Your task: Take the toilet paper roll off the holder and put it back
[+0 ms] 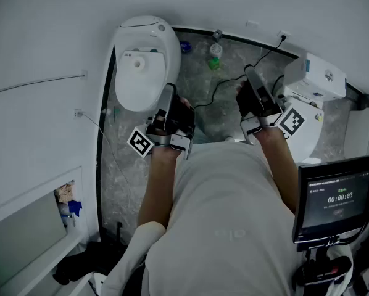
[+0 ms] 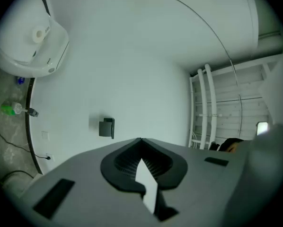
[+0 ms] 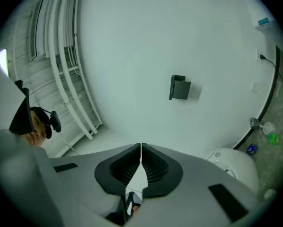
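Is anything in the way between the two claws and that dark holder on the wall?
Nothing visible. From the left claw and the right claw, both shut, only open air and bare white wall lead to the dark holder.

Your head view is dim and flat with a cool grey cast; the glowing black-framed monitor screen [image 1: 334,196] at lower right is its brightest spot. Both gripper views bow straight lines toward the edges and fall to black in the corners. Up close, the grey left gripper [image 2: 140,140] and grey right gripper [image 3: 141,146] look soft, and a small white bright patch [image 3: 0,60] glares at the right gripper view's left edge.
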Action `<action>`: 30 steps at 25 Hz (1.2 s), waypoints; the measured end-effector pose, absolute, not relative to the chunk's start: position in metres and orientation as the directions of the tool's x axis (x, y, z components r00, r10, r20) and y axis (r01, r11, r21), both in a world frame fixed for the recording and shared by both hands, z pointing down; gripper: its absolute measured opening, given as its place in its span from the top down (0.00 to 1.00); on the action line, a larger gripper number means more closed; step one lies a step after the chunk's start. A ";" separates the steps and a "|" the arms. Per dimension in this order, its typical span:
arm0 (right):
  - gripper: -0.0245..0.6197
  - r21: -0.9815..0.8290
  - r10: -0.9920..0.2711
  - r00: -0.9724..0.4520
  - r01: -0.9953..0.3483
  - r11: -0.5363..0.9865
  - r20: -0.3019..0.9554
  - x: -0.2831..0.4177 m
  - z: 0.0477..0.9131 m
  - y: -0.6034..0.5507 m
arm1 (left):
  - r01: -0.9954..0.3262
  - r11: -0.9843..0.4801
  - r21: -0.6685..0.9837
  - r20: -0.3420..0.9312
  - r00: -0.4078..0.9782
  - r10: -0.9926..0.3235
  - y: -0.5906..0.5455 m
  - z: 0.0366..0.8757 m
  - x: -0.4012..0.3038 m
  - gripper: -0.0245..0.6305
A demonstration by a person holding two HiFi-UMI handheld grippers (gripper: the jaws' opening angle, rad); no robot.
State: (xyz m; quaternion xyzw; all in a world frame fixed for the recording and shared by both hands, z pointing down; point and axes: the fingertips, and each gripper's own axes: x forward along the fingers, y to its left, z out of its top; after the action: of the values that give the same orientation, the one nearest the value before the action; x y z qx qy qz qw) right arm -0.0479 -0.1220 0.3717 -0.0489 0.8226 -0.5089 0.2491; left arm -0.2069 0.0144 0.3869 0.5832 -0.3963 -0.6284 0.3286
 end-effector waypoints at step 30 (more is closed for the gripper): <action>0.85 -0.174 -0.457 -0.868 -0.489 0.855 0.192 0.023 0.370 -0.210 | 0.142 -0.459 0.877 -0.480 0.221 -0.849 -0.070 0.323 -0.085 0.95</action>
State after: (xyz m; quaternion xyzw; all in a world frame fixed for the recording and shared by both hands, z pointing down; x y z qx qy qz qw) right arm 0.0233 -0.2098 0.3695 -0.2462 0.9604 -0.1091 -0.0721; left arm -0.0853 -0.0695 0.3234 0.6443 -0.2741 -0.5607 0.4420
